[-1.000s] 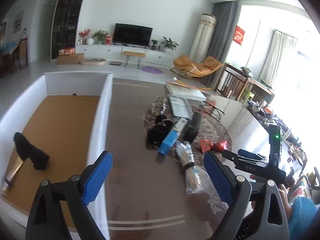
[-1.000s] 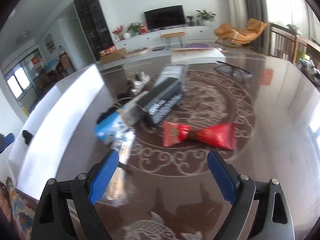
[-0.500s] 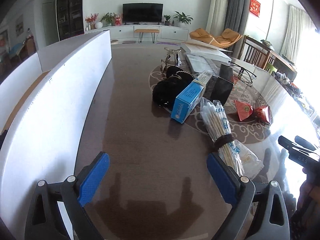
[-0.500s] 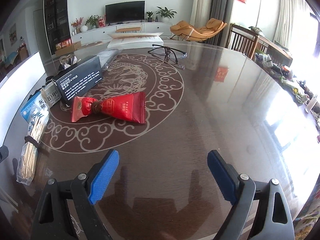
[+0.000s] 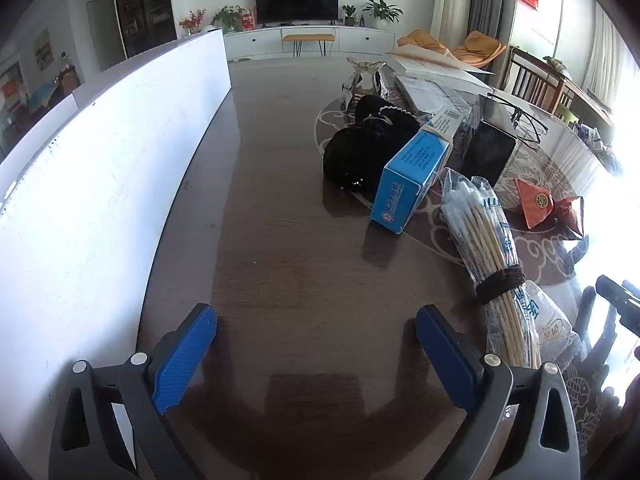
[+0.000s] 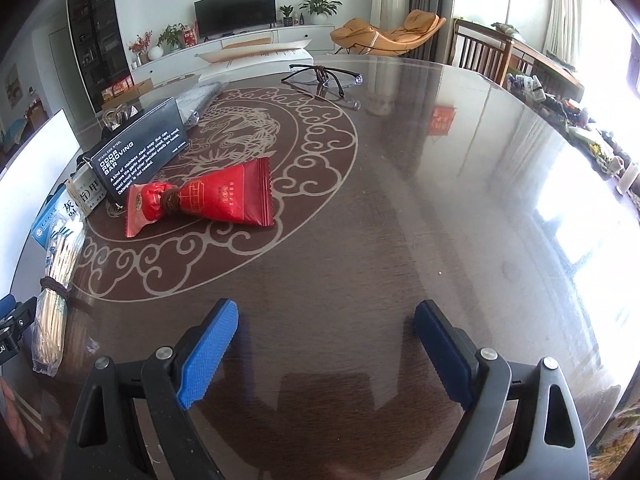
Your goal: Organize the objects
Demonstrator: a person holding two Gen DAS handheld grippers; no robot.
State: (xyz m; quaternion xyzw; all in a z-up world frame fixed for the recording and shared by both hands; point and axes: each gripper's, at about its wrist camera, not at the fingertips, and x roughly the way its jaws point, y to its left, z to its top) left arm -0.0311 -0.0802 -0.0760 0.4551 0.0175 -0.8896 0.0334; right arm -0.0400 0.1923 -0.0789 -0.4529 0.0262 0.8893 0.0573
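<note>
While both our grippers gape empty, the swab bundle (image 5: 494,256) lies lengthwise ahead-right of our left gripper (image 5: 316,328), nearer than our right gripper (image 6: 326,328)

Two low fisheye views look along a glossy dark wooden table (image 5: 280,264) toward a distant television wall. Both share the bagged bundle of wooden sticks (image 5: 496,264) (image 6: 54,280), right and left of frame.

The black box (image 6: 138,156) carries white print: "STAINLESS STEEL ODOR REMOVING BAR", with smaller lines beneath, partly legible, about removing garlic, onion and fish smells. The blue box (image 5: 412,176) bears Chinese characters, seemingly too small to read surely.
</note>
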